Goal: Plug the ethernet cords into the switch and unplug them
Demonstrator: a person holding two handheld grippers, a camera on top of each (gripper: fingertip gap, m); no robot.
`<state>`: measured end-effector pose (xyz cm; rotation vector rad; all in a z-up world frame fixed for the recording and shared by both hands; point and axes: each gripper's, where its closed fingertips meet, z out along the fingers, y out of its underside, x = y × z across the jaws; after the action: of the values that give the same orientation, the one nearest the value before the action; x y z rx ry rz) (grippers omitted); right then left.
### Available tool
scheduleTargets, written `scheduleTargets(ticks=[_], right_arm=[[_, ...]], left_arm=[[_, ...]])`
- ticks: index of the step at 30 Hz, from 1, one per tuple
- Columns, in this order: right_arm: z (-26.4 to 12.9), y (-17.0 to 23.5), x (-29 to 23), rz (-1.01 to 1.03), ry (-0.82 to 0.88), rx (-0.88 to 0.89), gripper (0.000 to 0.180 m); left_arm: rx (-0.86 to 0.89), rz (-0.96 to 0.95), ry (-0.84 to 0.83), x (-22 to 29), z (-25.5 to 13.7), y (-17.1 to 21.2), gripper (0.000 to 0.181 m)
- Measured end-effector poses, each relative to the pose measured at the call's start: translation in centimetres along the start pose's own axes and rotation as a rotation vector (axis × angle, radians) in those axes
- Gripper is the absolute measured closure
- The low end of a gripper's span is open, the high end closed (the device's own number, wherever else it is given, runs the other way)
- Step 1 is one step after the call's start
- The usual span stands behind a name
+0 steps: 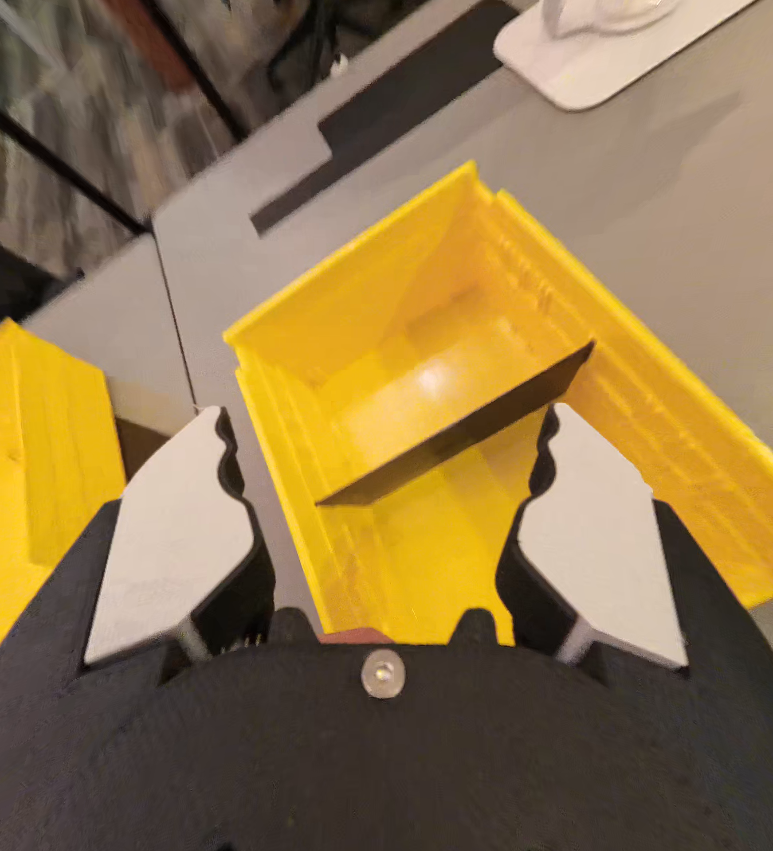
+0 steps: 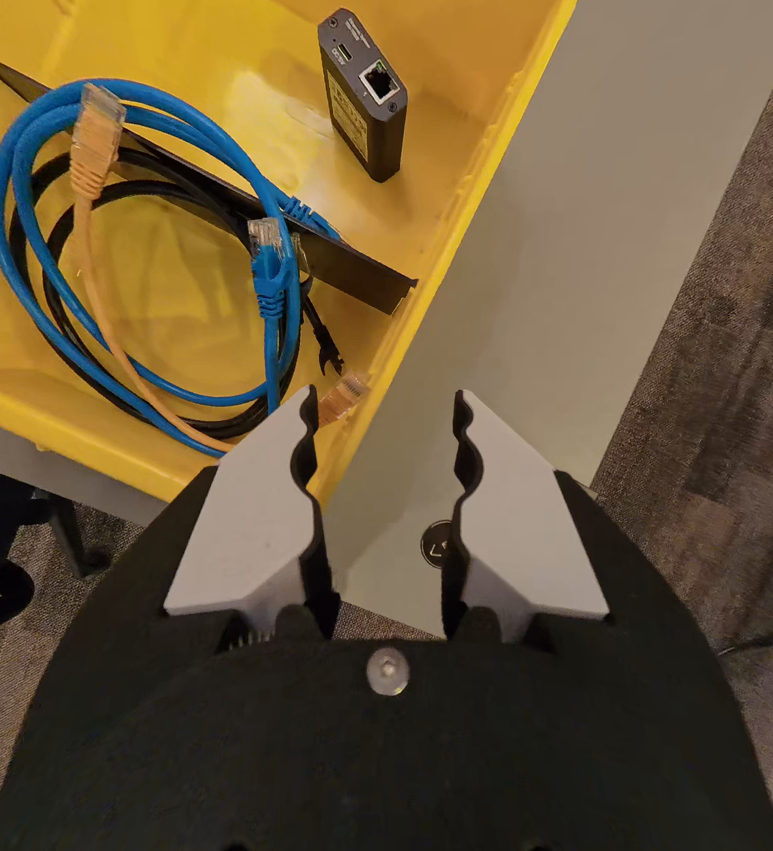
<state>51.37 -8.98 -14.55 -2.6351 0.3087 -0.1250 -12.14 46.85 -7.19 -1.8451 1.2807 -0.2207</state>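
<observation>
In the right wrist view a yellow bin point(image 2: 481, 193) holds a small black switch point(image 2: 366, 96) in its far compartment, one port facing me. In the near compartment lie a coiled blue ethernet cord point(image 2: 29, 221), an orange cord point(image 2: 94, 138) and a black cord point(image 2: 71, 331); loose plugs show, blue point(image 2: 267, 258) and orange point(image 2: 343, 398). My right gripper point(image 2: 384, 396) is open and empty, over the bin's near right corner and the table. In the left wrist view my left gripper point(image 1: 386, 414) is open and empty above an empty yellow bin point(image 1: 310, 294) with a black divider point(image 1: 458, 428).
A black divider point(image 2: 357, 271) splits the bin with the cords. A second yellow bin point(image 1: 29, 437) sits at left in the left wrist view. The grey table point(image 1: 605, 175) carries a white base point(image 1: 605, 60) at far right. Grey carpet point(image 2: 721, 322) lies beyond the table edge. My hands' fingertips stand some 85 cm from each other.
</observation>
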Motion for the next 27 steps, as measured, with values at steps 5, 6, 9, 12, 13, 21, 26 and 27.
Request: scheduleTargets(ticks=[5,6,9,12,13,21,26,27], right_arm=[[1.6,-1.1,-1.4,0.024,-0.078,0.022,0.128],[2.0,-1.0,-1.6,0.013,-0.083,0.011,0.131],[3.3,-0.9,-1.4,0.01,-0.042,-0.013,0.139],[3.6,-1.6,-1.5,0.036,-0.044,0.029,0.142],[3.8,-1.8,-1.6,0.04,-0.045,0.042,0.146],[5.9,-3.4,-4.9,0.079,-0.118,0.128,0.141],[7.3,-5.8,-8.7,0.062,-0.157,0.174,0.141],[7.6,-6.5,-9.7,0.064,-0.167,0.183,0.141]], left_arm=[[-0.148,-0.087,-0.068,-3.7,0.4,5.5,0.069],[-0.182,-0.093,-0.071,-4.1,0.5,6.4,0.073],[-0.282,-0.167,0.066,-2.9,1.8,9.1,0.078],[-0.395,-0.209,0.155,-2.0,3.2,12.5,0.099],[-0.433,-0.232,0.186,-1.7,3.4,13.6,0.104],[-0.453,-0.334,0.378,0.2,4.1,15.1,0.154],[-0.433,-0.344,0.369,0.2,4.2,14.8,0.158],[-0.42,-0.343,0.368,0.2,4.3,14.6,0.158]])
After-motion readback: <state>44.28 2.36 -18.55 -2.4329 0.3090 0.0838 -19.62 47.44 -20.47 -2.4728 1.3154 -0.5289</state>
